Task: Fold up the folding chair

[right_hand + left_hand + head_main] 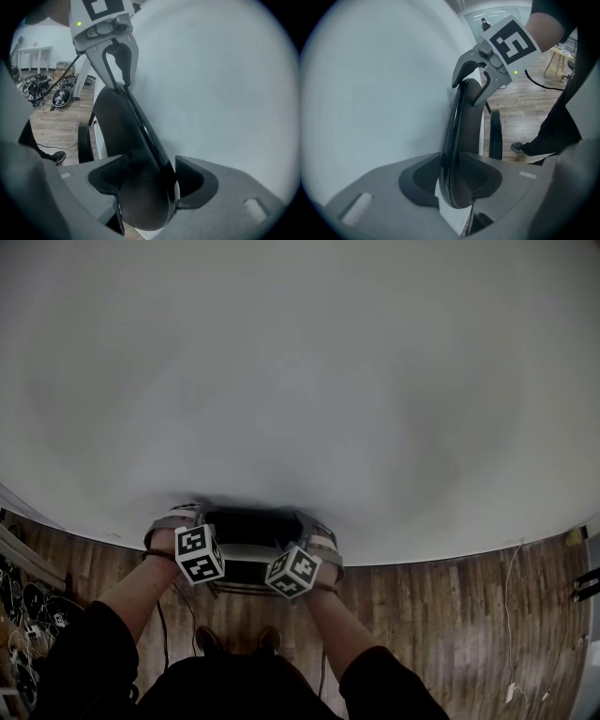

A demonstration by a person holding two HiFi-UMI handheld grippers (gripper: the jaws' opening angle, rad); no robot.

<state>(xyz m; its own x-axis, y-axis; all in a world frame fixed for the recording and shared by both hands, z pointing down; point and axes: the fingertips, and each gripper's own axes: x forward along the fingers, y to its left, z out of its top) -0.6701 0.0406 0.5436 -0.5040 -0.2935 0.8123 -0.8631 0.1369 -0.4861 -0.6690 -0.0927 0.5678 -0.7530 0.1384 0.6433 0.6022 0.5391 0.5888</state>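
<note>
Our left gripper (457,183) is closed narrowly, its pads pressing the black top rim of the folding chair (461,122). Our right gripper (149,187) stands wider around the same rim farther along. A pale sliver beside one pad suggests a loose fit, though shadow makes that hard to confirm. The chair stands upright just beside the white wall (300,362), with little room there. The wooden floor (431,615) on our side lies open, with cables (23,606) at the left.

Glossy black plastic chair (136,140); wood-plank floor (422,615); matt white wall (300,362).
</note>
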